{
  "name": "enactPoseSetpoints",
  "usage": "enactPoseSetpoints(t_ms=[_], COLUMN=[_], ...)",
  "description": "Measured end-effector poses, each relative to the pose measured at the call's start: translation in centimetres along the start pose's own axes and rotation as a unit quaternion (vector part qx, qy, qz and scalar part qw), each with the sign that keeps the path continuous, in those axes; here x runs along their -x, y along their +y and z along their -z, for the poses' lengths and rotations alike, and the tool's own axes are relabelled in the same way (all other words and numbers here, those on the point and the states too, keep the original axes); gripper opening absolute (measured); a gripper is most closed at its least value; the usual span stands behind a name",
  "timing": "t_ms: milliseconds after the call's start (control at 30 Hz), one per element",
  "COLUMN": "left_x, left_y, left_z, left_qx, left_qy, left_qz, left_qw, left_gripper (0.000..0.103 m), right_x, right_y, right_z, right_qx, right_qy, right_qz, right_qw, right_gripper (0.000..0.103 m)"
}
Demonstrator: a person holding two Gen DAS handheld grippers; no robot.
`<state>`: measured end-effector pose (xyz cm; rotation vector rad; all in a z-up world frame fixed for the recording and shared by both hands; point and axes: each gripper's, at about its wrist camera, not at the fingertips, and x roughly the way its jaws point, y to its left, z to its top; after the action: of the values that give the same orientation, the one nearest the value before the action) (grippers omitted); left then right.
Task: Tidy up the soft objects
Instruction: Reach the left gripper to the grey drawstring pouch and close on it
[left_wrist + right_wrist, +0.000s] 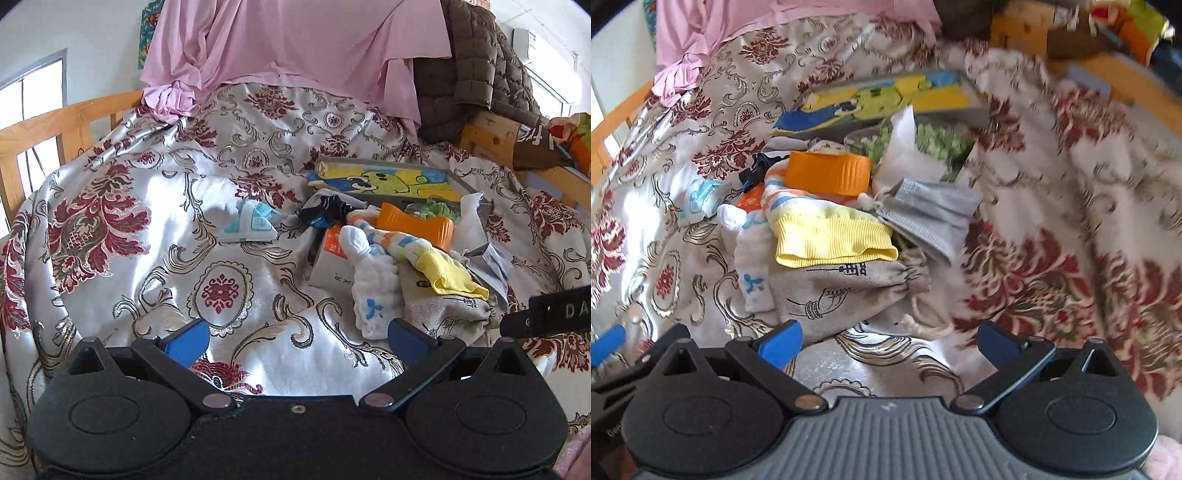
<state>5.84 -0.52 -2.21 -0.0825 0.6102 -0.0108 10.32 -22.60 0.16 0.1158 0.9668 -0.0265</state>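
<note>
So both tongs are spread wide and pinching nothing: the left tongs (297, 338) hang over bare silver-and-maroon brocade bedspread (155, 236), the right tongs (890, 339) sit just short of the heap, which is up at 12 o'clock from them.

Biggest risk I can see: everything's stacked. The yellow-cuffed striped sock (831, 236) lies on the beige drawstring pouch with printed hands (849, 295), and the grey pleated face mask (931, 218) is touching both. Pinch one and you'll probably drag its neighbour along, or snag the pouch's loose cord (923, 321). The bedspread is slick and wrinkly too, so a low grab could catch the bedding instead. The right view is blurry on its right side, so aiming there is iffy.

Count, as far as I can tell:
- 1 yellow-cuffed sock
- 1 pouch
- 1 grey mask
- 1 white quilted cloth with blue print (373, 295)
- 1 orange ribbed piece (827, 173)
- 1 black sock (325, 214)
- 1 white-and-teal packet (251, 221), off alone at 9 o'clock from the heap
- 1 grey-rimmed tray holding a yellow-and-blue cartoon cloth (384, 181)
</note>
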Motion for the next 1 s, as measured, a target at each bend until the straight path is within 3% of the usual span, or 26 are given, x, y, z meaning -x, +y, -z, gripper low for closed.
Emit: enactPoseSetpoints(t_ms=[333, 467, 633, 767, 867, 1000], left_x=[-1.9, -2.7, -3.8, -5.1, -5.8, -7.3], left_y=[-0.4, -1.2, -2.4, -3.5, -4.4, -5.9], left_z=[-0.7, -0.9, -0.9, -0.7, -0.5, -0.3], left_qx=[-0.001, -0.008, -0.017, -0.022, -0.024, -0.036], left_qy=[0.019, 0.025, 0.037, 0.05, 0.057, 0.071], left_qz=[0.004, 0.019, 0.069, 0.114, 0.146, 0.189], left_qw=[0.9998, 0.9995, 0.9968, 0.992, 0.9873, 0.9788], left_gripper=[0.102, 0.102, 0.102, 0.102, 0.102, 0.101], right_x=[-2.9, -2.8, -2.4, -2.4, -3.2, -4.7], right_y=[-2.6, -3.8, -6.0, -6.0, -5.4, -6.0], right_z=[-1.5, -1.9, -2.9, -3.8, -4.5, -5.6], right_qx=[-0.039, -0.047, -0.054, -0.016, 0.02, 0.013], right_qy=[0.032, 0.018, -0.061, -0.106, -0.114, -0.108], right_qz=[-0.043, -0.066, -0.12, -0.134, -0.128, -0.113], right_qw=[0.998, 0.997, 0.989, 0.985, 0.985, 0.988], right_gripper=[0.103, 0.103, 0.103, 0.103, 0.103, 0.103])
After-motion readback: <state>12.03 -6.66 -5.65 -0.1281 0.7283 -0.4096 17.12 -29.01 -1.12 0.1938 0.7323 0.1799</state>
